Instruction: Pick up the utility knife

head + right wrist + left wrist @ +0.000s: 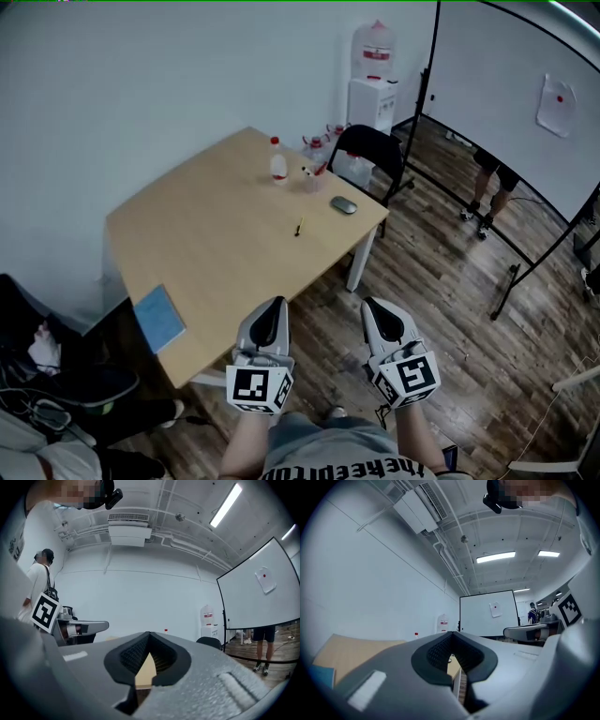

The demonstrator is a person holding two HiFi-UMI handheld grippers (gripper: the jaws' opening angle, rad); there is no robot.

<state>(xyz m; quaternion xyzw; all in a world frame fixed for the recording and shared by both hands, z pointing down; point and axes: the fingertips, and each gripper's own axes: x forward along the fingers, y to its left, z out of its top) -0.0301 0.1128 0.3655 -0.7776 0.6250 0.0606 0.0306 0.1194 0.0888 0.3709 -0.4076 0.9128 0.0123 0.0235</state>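
**Q:** What does the head view take in?

**A:** A light wooden table [206, 244], seen from above at an angle, on a dark plank floor. Two hand-held grippers sit low in the frame. They are over the floor, just off the table's near edge.

**Q:** Where is the utility knife?

**A:** The utility knife [299, 227] is a small yellow and black object lying flat on the table. It is toward the right corner, a little in from the edge. A grey mouse [343, 204] lies near it, closer to that corner. The knife is well apart from both grippers.

**Q:** And the jaws?

**A:** The left gripper [277, 303] has its jaws clenched tip to tip, with nothing between them. The right gripper [370, 303] is clenched the same way and is also empty. In its own view, a sliver of tabletop shows through the slit below the tips.

**Q:** Anything else on the table?

**A:** A clear bottle [277, 163] with a red cap stands near the far edge. A blue notebook [159, 317] lies along the left edge, by the near corner.
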